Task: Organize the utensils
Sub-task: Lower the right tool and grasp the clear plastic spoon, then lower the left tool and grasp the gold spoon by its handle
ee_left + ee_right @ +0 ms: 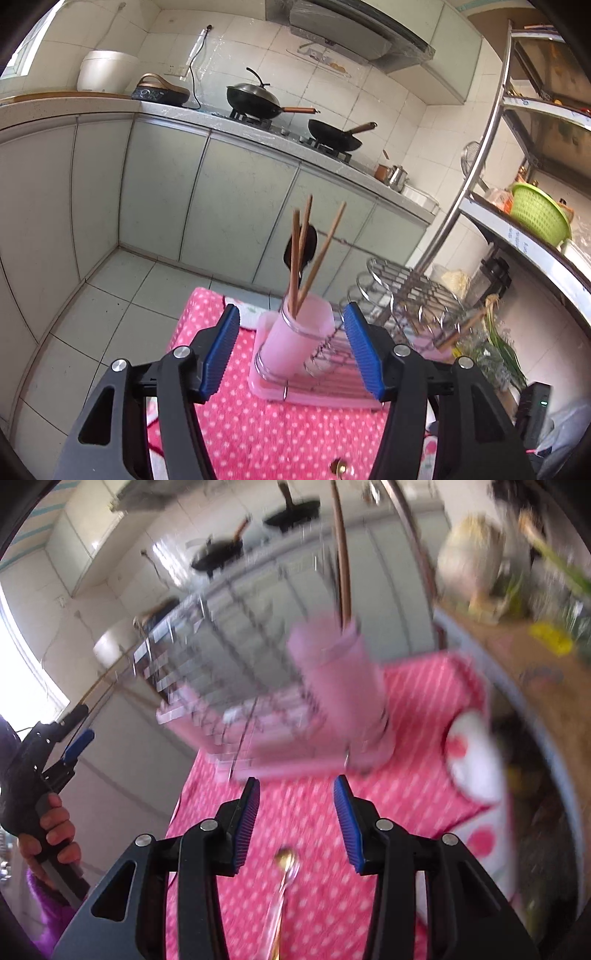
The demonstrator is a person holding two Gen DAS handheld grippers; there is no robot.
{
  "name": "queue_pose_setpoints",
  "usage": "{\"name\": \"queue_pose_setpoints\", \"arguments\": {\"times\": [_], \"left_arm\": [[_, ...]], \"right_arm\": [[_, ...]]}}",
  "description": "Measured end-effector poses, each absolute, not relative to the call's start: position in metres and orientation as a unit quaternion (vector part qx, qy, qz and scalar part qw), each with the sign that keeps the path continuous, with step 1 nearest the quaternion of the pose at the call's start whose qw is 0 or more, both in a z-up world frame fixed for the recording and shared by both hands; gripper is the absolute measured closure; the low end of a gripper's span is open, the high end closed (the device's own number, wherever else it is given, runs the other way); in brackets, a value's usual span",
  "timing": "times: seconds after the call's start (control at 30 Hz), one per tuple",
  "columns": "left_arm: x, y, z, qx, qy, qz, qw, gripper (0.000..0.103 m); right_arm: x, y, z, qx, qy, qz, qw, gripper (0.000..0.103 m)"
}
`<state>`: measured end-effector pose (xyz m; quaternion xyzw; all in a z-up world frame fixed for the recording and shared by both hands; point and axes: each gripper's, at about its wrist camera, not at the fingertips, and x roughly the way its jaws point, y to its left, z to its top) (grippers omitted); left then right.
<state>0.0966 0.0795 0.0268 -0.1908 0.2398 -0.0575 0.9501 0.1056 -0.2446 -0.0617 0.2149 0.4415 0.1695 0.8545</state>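
Note:
A pink utensil cup (295, 332) stands at the corner of a wire dish rack (399, 295) on a pink tray. It holds wooden chopsticks (314, 258) and a dark spoon (301, 245). My left gripper (291, 350) is open and empty, just in front of the cup. My right gripper (295, 823) is open and empty above a gold spoon (284, 871) lying on the pink dotted cloth (325, 904). A second pink cup (340, 679) on the rack shows blurred in the right wrist view. The gold spoon's tip also shows in the left wrist view (341, 469).
A metal shelf (517, 229) with a green basket (539, 214) stands to the right. Kitchen counter with two woks (258, 98) lies beyond. Green vegetables (498, 350) lie right of the rack. The other hand-held gripper (48, 753) shows at the left of the right wrist view.

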Motion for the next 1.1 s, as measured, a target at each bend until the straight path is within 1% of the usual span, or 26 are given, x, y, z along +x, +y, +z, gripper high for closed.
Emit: {"name": "queue_pose_setpoints", "arguments": {"times": [0.1,0.2,0.33,0.43,0.47,0.5,0.57,0.6,0.63,0.73,0.9,1.03,1.07,1.1], "left_arm": [[0.083,0.076,0.016,-0.186,0.251,-0.067,0.947,0.045],[0.072,0.073,0.007,-0.181,0.261,-0.072,0.946,0.045],[0.061,0.073,-0.005,-0.18,0.272,-0.075,0.942,0.045],[0.056,0.072,-0.013,-0.181,0.28,-0.076,0.94,0.045],[0.055,0.072,-0.017,-0.181,0.284,-0.076,0.938,0.045],[0.056,0.072,-0.02,-0.183,0.29,-0.076,0.936,0.045],[0.058,0.071,-0.026,-0.19,0.3,-0.08,0.931,0.045],[0.059,0.07,-0.029,-0.192,0.306,-0.081,0.929,0.045],[0.06,0.069,-0.031,-0.192,0.312,-0.081,0.927,0.045],[0.064,0.064,-0.04,-0.185,0.327,-0.08,0.923,0.045],[0.078,0.047,-0.061,-0.182,0.385,-0.106,0.899,0.046],[0.095,0.016,-0.085,-0.178,0.458,-0.146,0.859,0.055],[0.101,0.005,-0.093,-0.176,0.485,-0.159,0.842,0.06],[0.107,-0.005,-0.101,-0.176,0.51,-0.173,0.824,0.061]], "right_arm": [[0.108,-0.231,-0.099,0.246,0.508,0.189,0.804,0.06],[0.11,-0.219,-0.124,0.252,0.541,0.186,0.78,0.06],[0.113,-0.204,-0.145,0.24,0.566,0.175,0.769,0.06],[0.119,-0.198,-0.151,0.234,0.569,0.172,0.769,0.061],[0.119,-0.195,-0.153,0.233,0.569,0.172,0.769,0.063],[0.12,-0.191,-0.154,0.227,0.566,0.172,0.773,0.074],[0.122,-0.183,-0.156,0.211,0.567,0.177,0.776,0.089],[0.123,-0.175,-0.159,0.209,0.569,0.18,0.775,0.096],[0.123,-0.173,-0.161,0.208,0.568,0.183,0.775,0.098],[0.12,-0.177,-0.155,0.21,0.553,0.184,0.785,0.098],[0.11,-0.212,-0.129,0.218,0.518,0.157,0.812,0.1],[0.103,-0.239,-0.116,0.203,0.502,0.11,0.834,0.1],[0.101,-0.243,-0.116,0.202,0.5,0.099,0.837,0.1],[0.1,-0.247,-0.117,0.204,0.499,0.093,0.837,0.1]]}}
